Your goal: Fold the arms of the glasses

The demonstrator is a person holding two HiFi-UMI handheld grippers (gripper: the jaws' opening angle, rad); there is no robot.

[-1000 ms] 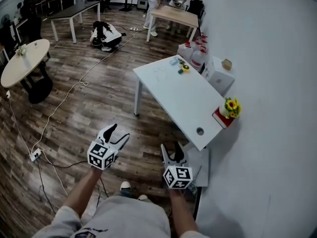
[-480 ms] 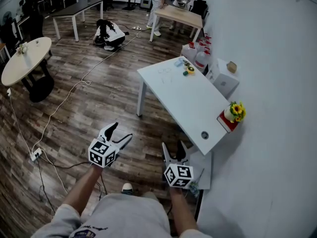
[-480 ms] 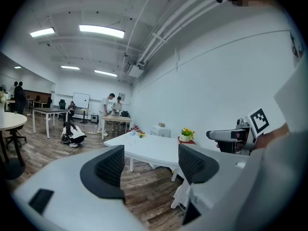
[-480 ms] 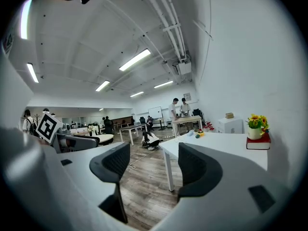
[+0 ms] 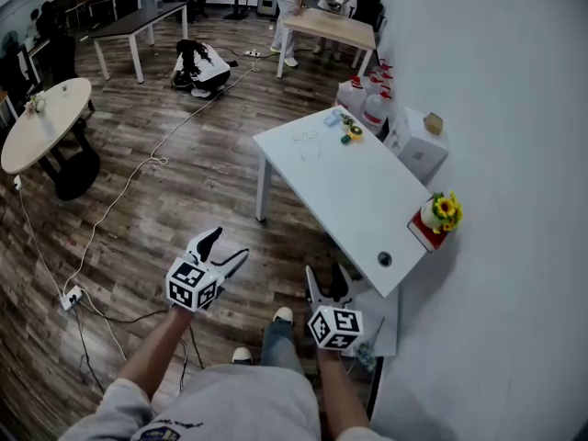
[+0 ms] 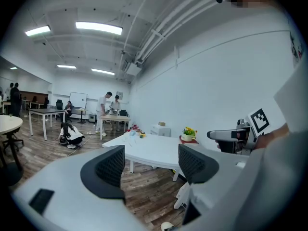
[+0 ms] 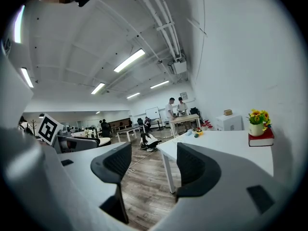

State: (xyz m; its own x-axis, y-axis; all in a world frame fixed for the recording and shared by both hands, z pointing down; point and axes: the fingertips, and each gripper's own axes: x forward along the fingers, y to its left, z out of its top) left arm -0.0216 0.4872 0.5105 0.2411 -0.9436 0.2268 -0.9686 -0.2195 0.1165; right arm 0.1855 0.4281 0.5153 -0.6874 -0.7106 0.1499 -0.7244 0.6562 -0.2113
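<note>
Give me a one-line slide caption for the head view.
Facing the white table: left gripper open and empty; right gripper empty too, fingers closing.

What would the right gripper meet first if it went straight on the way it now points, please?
Probably the white rectangular table, near its leg; only wooden floor lies before it; depth is unclear. The right gripper's empty jaws are closing.

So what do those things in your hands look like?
The left tool and right tool are white, each with two black-padded jaws and a white cube with black square markers. Sleeves are short, light grey. The right tool's jaws are closing with nothing between them.
</note>
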